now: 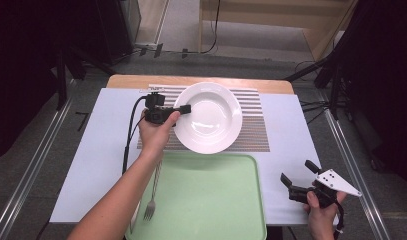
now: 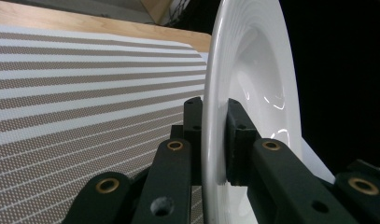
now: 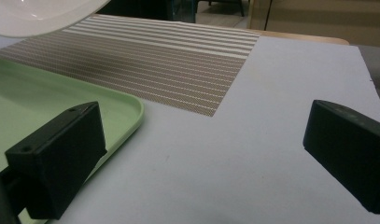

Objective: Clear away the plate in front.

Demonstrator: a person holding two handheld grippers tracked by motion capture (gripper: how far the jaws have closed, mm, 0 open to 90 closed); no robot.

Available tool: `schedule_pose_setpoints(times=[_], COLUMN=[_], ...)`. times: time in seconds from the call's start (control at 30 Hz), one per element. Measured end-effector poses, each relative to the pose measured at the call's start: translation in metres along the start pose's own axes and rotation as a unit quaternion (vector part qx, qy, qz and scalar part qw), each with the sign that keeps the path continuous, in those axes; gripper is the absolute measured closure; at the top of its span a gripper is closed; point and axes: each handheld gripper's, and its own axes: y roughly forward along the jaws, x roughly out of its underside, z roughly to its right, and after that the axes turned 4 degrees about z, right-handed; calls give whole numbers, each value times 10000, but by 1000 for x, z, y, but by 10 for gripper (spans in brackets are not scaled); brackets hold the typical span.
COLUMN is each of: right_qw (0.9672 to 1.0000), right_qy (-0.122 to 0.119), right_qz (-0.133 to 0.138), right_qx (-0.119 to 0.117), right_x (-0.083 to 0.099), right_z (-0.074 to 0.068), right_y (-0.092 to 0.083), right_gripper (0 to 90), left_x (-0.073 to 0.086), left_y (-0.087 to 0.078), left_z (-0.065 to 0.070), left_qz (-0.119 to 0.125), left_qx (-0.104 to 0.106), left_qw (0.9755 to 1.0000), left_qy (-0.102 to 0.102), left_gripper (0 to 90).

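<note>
So the whole thing hinged on the white plate point(image 1: 208, 117) and the left hand-held gripper point(image 1: 187, 108): the gripper came at the plate from its left side, jaws pointing right across the tabletop point(image 1: 291, 130), clamped on the plate's left rim. In the left gripper view you could see one black pad on each face of the rim point(image 2: 211, 130), pinching it edge-on, so that one was definitely grasping the plate. The plate looked lifted and a bit tilted over the striped placemat point(image 1: 253, 125) rather than lying flat on it, with its near edge hanging right over the far edge of the green tray point(image 1: 211, 200). The tray sat just toward the person from the plate, so my guess is the plate only needed a short trip back and down to land there. The right hand-held gripper point(image 1: 298, 177) was well off to the right near the tabletop's front edge, jaws spread wide with nothing between them, much farther from the plate. A fork point(image 1: 152, 200) lay along the tray's left edge.
</note>
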Motion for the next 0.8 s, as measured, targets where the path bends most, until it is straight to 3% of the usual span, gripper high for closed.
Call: schedule_pose_setpoints(times=[0.8], right_qw=[10000], right_qy=[-17], right_qz=[-3], right_qx=[28], right_x=[-1], right_z=[-1], right_y=[-1], right_gripper=[0], left_x=[25], left_y=[-23], left_z=[13], left_qz=[-218], left_qx=[267], left_qw=[9994], left_qy=[83], left_gripper=[812])
